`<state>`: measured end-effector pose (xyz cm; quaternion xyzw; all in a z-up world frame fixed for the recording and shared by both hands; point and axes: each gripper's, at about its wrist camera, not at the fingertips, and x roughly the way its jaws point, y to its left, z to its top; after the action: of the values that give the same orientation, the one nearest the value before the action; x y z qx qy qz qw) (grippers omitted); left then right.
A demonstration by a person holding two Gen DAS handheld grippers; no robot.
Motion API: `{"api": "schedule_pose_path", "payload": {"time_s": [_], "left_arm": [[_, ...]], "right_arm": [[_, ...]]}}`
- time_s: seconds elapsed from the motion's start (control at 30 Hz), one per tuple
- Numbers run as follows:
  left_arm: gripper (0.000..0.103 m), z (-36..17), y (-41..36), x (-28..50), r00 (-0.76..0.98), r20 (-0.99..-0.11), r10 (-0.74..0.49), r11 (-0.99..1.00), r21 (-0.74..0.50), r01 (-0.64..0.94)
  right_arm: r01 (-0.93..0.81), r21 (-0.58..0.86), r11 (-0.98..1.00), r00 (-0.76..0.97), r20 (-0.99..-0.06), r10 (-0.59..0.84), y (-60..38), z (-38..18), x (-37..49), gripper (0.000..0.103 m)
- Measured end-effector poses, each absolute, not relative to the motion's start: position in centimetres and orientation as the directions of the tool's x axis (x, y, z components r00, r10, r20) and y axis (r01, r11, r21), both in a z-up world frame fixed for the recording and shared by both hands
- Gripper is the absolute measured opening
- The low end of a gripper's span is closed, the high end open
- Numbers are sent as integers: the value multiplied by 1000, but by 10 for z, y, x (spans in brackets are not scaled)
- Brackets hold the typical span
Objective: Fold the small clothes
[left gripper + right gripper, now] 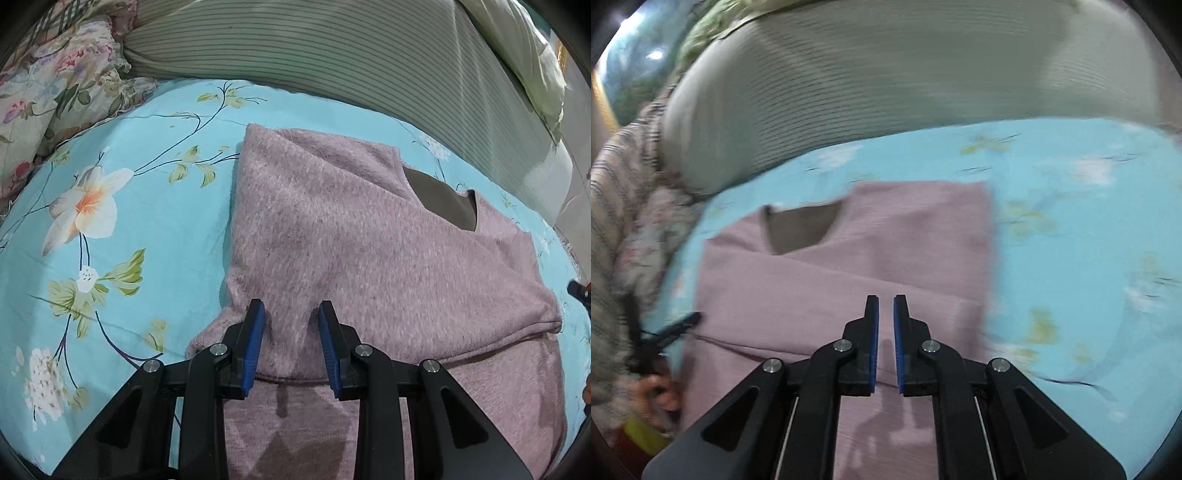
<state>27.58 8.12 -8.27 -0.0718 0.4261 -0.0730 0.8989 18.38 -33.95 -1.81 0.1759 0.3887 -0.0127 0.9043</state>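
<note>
A pink fuzzy sweater (369,236) lies partly folded on the blue floral bedsheet (140,221), its dark neck opening (443,199) toward the far side. My left gripper (291,314) sits at the sweater's near left edge, its blue pads pressing a raised ridge of the knit between them. In the right wrist view, which is blurred, the same sweater (849,258) fills the middle. My right gripper (885,306) hovers over the sweater's near part with its jaws almost together, only a slim gap and nothing gripped. The left gripper (670,328) and a hand show at the left.
A striped grey-green bolster (314,48) runs along the far side of the bed. A floral quilt (55,85) is heaped at the far left. The bed's edge drops away at the right (569,206). Bare sheet lies to the sweater's left and right (1071,240).
</note>
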Motion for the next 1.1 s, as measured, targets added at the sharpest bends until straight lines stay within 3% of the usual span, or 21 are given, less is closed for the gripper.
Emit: {"api": "schedule_pose_path", "payload": {"time_s": [0.07, 0.2, 0.37, 0.43, 0.5, 0.57, 0.8, 0.93, 1.1], "left_arm": [[31, -83, 81, 275, 626, -755, -192, 979, -191, 70], [31, -83, 83, 273, 624, -754, -203, 977, -194, 82], [31, -84, 83, 263, 614, -764, -199, 980, -168, 109], [32, -81, 84, 256, 611, -768, -194, 981, -166, 103], [39, -74, 86, 245, 611, -767, -194, 980, -174, 93], [48, -67, 92, 227, 617, -761, -199, 978, -190, 81], [55, -53, 111, 153, 612, -764, -204, 974, -221, 49], [57, -54, 120, 107, 594, -779, -201, 975, -216, 47], [60, -64, 128, 61, 555, -806, -208, 974, -221, 43]], "right_arm": [[154, 361, 920, 653, -736, 180, -336, -38, 199, 9], [245, 300, 922, 542, -831, 127, -343, -81, 191, 9], [277, 323, 905, 605, -790, 96, -362, -66, 139, 9], [300, 286, 910, 623, -781, 40, -363, -50, 120, 14], [289, 294, 911, 640, -767, 44, -365, -37, 107, 35], [266, 278, 923, 644, -763, 44, -362, -26, 93, 44], [60, 272, 960, 615, -768, 179, -292, -19, 50, 44], [1, 183, 983, 552, -820, 152, -259, -36, 22, 45], [-8, -158, 987, 462, -876, -136, -230, -64, -25, 47]]}}
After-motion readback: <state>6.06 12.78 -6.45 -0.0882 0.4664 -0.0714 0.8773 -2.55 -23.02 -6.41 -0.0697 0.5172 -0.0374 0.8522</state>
